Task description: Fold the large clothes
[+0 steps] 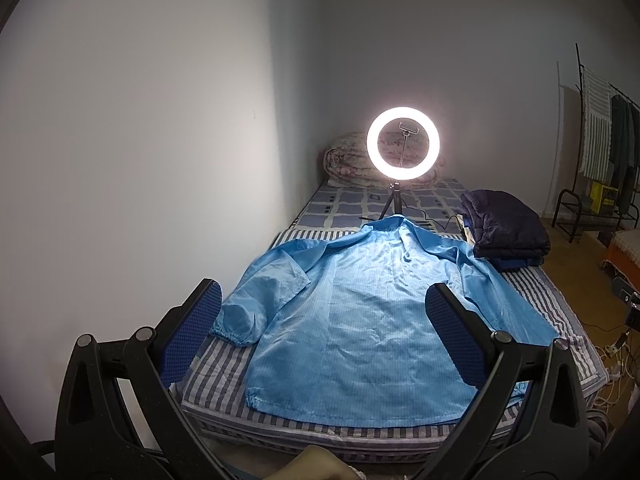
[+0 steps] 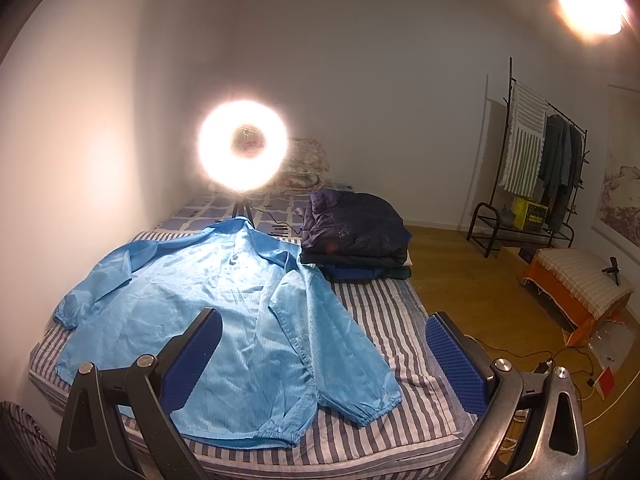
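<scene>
A large light-blue jacket (image 1: 360, 312) (image 2: 208, 300) lies spread flat on the striped bed (image 1: 224, 376) (image 2: 384, 312), collar toward the far end, both sleeves angled down along its sides. My left gripper (image 1: 324, 320) hovers open above the jacket's lower half, its blue pads (image 1: 192, 332) wide apart with nothing between them. In the right wrist view, my right gripper (image 2: 324, 352) is also open, held above the jacket's right sleeve (image 2: 340, 360) and hem without touching the cloth.
A lit ring light (image 1: 403, 143) (image 2: 243, 145) on a small tripod stands beyond the collar. A pile of folded dark clothes (image 1: 504, 228) (image 2: 356, 236) sits at the jacket's right. Rolled bedding (image 1: 344, 160) lies at the head. A clothes rack (image 2: 536, 168), a padded stool (image 2: 580, 284) and floor cables (image 2: 560, 364) are on the right.
</scene>
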